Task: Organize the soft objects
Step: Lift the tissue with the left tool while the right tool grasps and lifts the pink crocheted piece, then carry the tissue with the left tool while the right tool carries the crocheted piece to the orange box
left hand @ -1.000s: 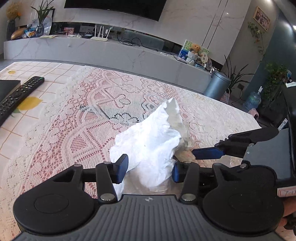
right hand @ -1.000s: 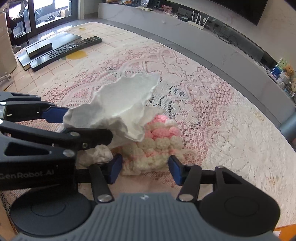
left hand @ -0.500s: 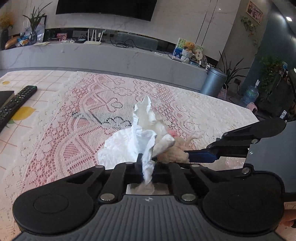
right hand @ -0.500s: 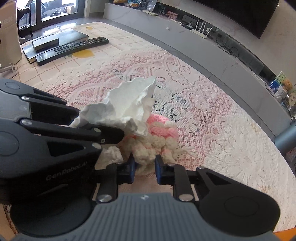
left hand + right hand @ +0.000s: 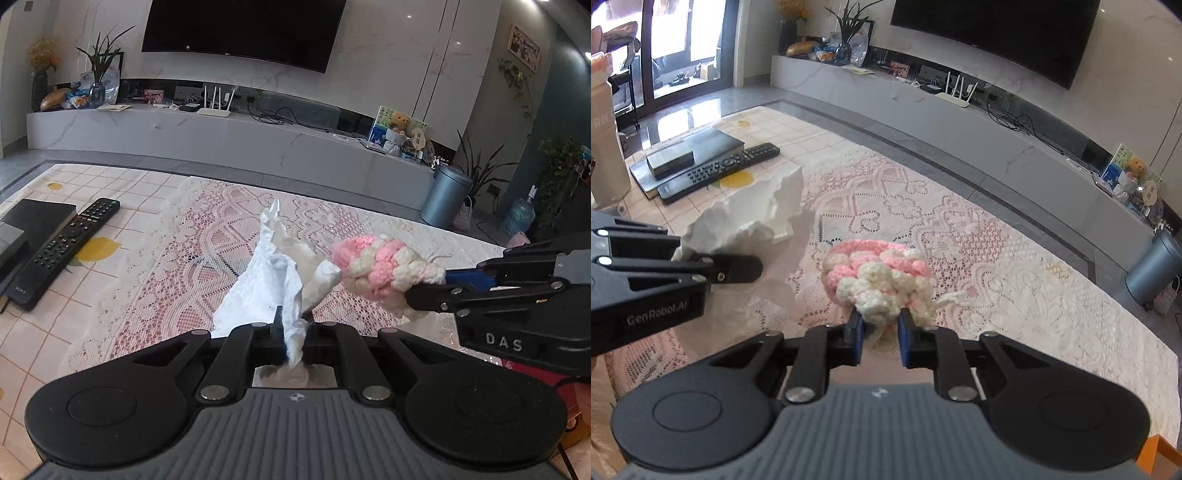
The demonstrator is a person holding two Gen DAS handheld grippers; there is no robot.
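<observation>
Left gripper clamped on tissue; right gripper pinching crochet ball; both above lace cloth.

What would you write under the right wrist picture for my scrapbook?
The right gripper pinches a pink-and-white crochet ball above the lace tablecloth, beside the left gripper's white tissue.

We see a big black TV on a white marble wall. Under it runs a long gray shelf. A round gray bin stands by green plants. Sunlight comes through glass doors.
</observation>
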